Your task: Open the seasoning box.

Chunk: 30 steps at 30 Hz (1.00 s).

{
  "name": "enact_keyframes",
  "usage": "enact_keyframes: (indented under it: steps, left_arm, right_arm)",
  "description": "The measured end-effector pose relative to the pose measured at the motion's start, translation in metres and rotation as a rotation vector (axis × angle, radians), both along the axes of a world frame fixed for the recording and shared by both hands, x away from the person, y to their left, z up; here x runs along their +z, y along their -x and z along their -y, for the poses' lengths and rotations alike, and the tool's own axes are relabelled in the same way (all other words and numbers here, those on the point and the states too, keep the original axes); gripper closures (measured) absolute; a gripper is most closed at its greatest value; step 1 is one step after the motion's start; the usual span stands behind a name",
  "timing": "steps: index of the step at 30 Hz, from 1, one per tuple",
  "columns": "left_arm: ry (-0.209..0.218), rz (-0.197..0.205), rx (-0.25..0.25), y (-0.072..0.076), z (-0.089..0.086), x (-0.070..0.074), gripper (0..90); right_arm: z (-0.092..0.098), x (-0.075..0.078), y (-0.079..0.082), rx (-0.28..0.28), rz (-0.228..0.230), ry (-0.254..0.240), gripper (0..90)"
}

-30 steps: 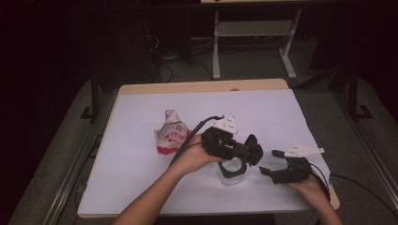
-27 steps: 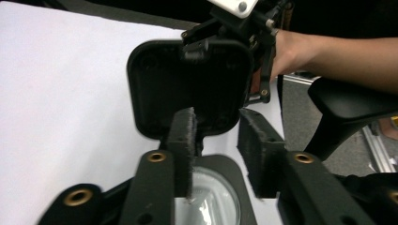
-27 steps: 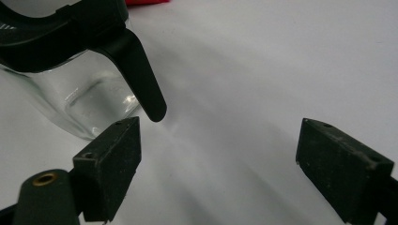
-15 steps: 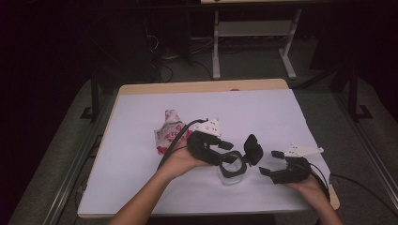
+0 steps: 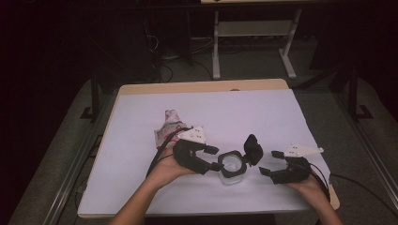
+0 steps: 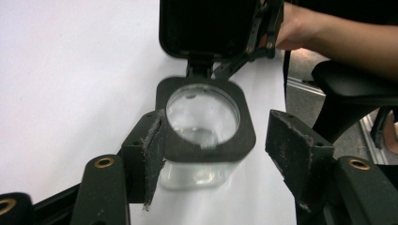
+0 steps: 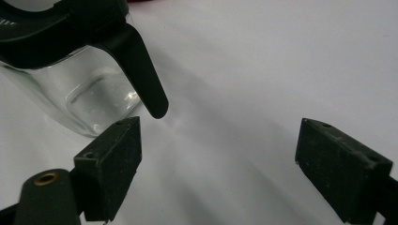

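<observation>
A clear glass jar point(image 5: 232, 172) with a black square collar point(image 6: 244, 140) stands near the table's front edge. Its black lid point(image 5: 253, 149) is flipped up on the hinge. My left gripper point(image 5: 213, 158) sits just left of the jar. Its jaws have just been opening and now straddle the collar point(image 6: 218, 131). One pad point(image 6: 152, 140) lies against the collar's side and the other stands apart. My right gripper point(image 5: 270, 162) rests open to the right of the jar with nothing between its jaws point(image 7: 220, 136). The lid's tip point(image 7: 152, 93) hangs just ahead of it.
A crumpled red and white packet point(image 5: 169, 129) lies left of centre, behind my left hand. The white table top point(image 5: 244, 112) has bare room at the back and right. A metal stand point(image 5: 253, 33) is on the floor beyond the table.
My left gripper has drawn back to the left, away from the lid, and its jaws have spread. The lid now stands flipped up on its own. The right gripper has kept still.
</observation>
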<state>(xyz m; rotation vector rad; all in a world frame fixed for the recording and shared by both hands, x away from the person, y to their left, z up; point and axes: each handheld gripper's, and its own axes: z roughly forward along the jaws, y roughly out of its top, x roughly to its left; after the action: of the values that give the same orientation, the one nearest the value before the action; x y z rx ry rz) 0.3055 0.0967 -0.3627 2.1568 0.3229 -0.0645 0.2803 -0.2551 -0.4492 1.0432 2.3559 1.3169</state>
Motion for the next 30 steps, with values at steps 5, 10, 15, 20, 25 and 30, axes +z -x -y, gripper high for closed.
enact_keyframes:
  steps: [5,10,15,20,25,30]
  left_arm:
    - [-0.003,0.006,0.023,0.006,-0.011,-0.007,38.0]
    - [-0.003,0.002,0.057,0.011,-0.027,-0.014,38.0]
    - [-0.005,-0.007,0.092,0.016,-0.043,-0.021,38.0]
    - [-0.011,-0.015,0.122,0.021,-0.06,-0.026,38.1]
    - [-0.018,-0.011,0.153,0.027,-0.075,-0.03,38.1]
    - [-0.015,-0.009,0.184,0.032,-0.09,-0.035,38.0]
  right_arm:
    - [-0.001,0.0,0.0,0.0,0.0,-0.001,14.2]
    - [0.0,0.0,0.0,0.001,0.001,0.001,14.2]
    - [0.0,0.0,0.0,-0.002,0.0,0.001,14.2]
    - [-0.001,-0.001,0.0,-0.002,0.0,0.003,14.2]
    - [-0.001,-0.001,0.0,-0.004,0.0,0.004,14.2]
    - [0.0,-0.001,0.0,-0.004,0.004,0.005,14.3]
